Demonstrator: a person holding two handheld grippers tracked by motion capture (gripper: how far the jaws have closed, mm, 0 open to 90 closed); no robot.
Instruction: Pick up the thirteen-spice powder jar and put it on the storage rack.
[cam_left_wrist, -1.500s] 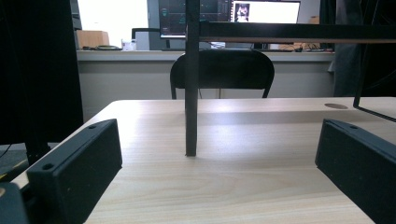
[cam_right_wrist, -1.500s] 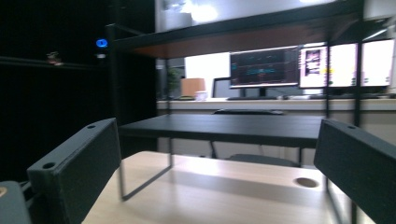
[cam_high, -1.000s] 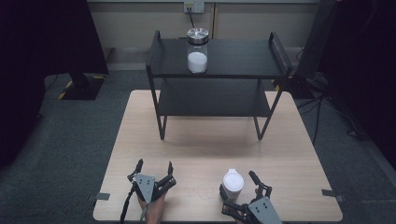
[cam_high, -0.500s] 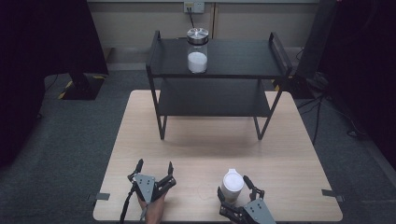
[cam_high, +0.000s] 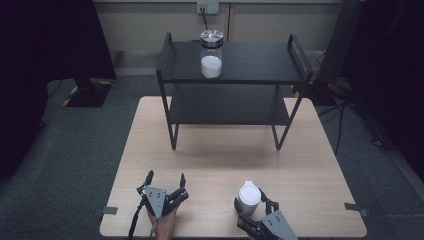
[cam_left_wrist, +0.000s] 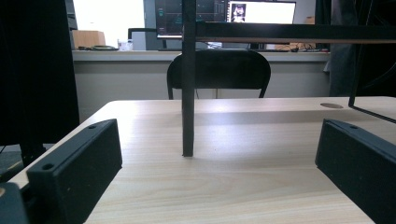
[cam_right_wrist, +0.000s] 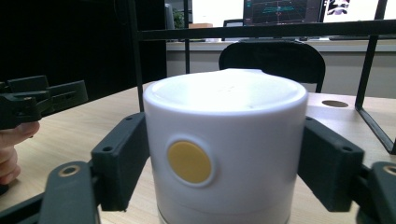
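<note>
A white cylindrical container (cam_high: 248, 192) with a round yellow button (cam_right_wrist: 189, 162) on its side stands near the table's front edge, right of the middle. My right gripper (cam_high: 251, 204) has just been closing its jaws around it, and the pads (cam_right_wrist: 122, 156) now press on both sides of the container (cam_right_wrist: 225, 100). My left gripper (cam_high: 165, 179) rests at the front left with its jaws wide open. In the left gripper view there is bare tabletop between the jaws of the left gripper (cam_left_wrist: 217, 161).
A black two-tier rack (cam_high: 250, 65) stands at the back of the wooden table (cam_high: 225, 160). A glass jar (cam_high: 211, 54) with white contents and a metal lid sits on its top shelf. A rack leg (cam_left_wrist: 188, 93) stands ahead of the left gripper.
The right gripper's jaws have closed from wide open onto the sides of the white container. The left gripper has stayed where it was, still open.
</note>
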